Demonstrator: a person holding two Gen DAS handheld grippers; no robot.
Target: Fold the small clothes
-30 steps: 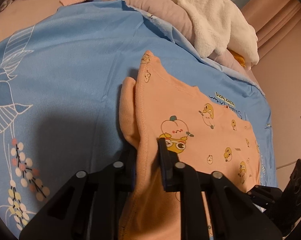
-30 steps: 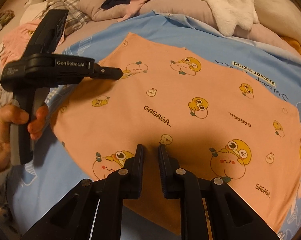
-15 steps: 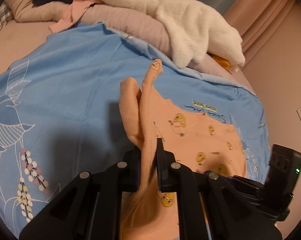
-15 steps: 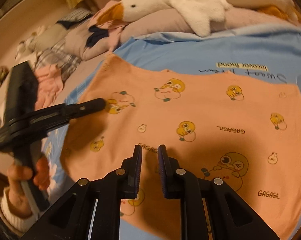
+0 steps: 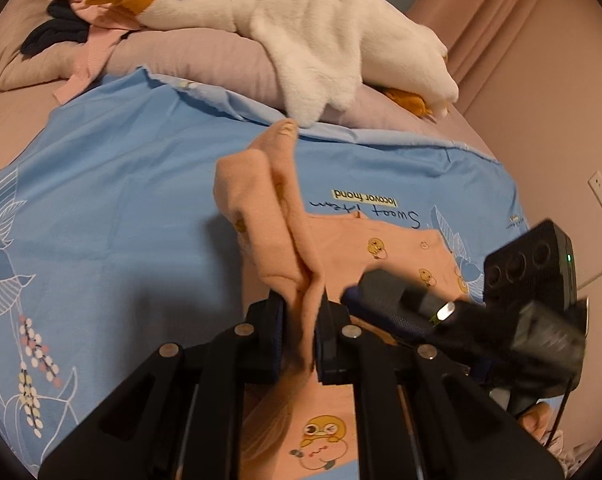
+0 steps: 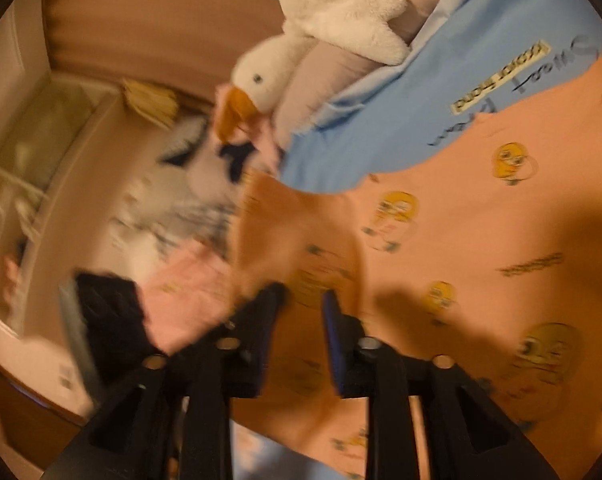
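Blue printed bedsheet [image 5: 113, 208] spread over bed; white plush goose with orange beak [image 5: 301, 36] laid on mauve pillow [image 5: 205, 60] at far edge. Peach cotton garment with yellow cartoon prints [image 5: 381, 240] spread on sheet, one edge bunched and lifted. Left gripper [image 5: 301, 320] fingers clamped on raised fold. Right gripper [image 6: 303, 320] seen blurred just above garment, fingers parted, nothing held between them.
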